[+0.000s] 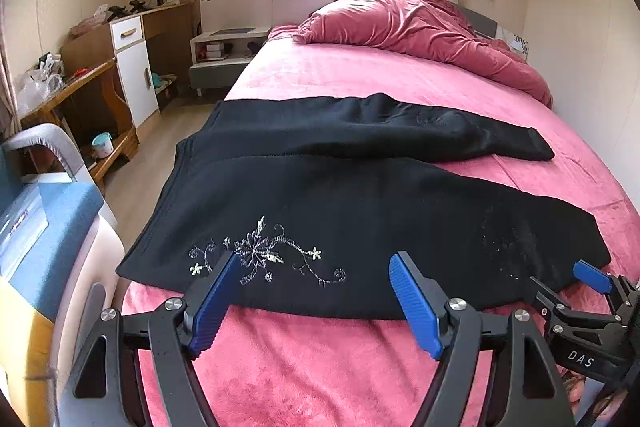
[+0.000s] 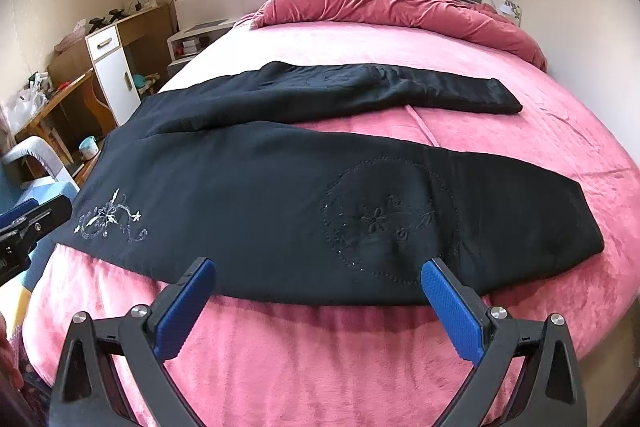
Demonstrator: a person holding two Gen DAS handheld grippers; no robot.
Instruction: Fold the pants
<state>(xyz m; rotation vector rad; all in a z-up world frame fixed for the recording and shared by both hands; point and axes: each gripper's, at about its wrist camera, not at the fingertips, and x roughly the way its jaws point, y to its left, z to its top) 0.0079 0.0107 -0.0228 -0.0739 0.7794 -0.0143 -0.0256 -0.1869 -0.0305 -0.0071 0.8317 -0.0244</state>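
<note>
Black pants (image 1: pixel 340 195) lie spread flat across the pink bed, waistband to the left, both legs running right and splayed apart. The near leg bears white flower embroidery (image 1: pixel 264 255). They also show in the right wrist view (image 2: pixel 280 195). My left gripper (image 1: pixel 316 263) is open and empty, hovering over the near leg's front edge by the embroidery. My right gripper (image 2: pixel 320 271) is open and empty, over the near leg's front edge by a stitched circle (image 2: pixel 388 219). The right gripper also shows in the left wrist view (image 1: pixel 592 279).
The pink bed sheet (image 1: pixel 340 367) covers the bed. A bunched red duvet (image 1: pixel 420 27) lies at the head. A chair (image 1: pixel 48 227) stands at the left. A wooden desk (image 1: pixel 80 91), a white cabinet (image 1: pixel 132 75) and a nightstand (image 1: pixel 224 55) line the left wall.
</note>
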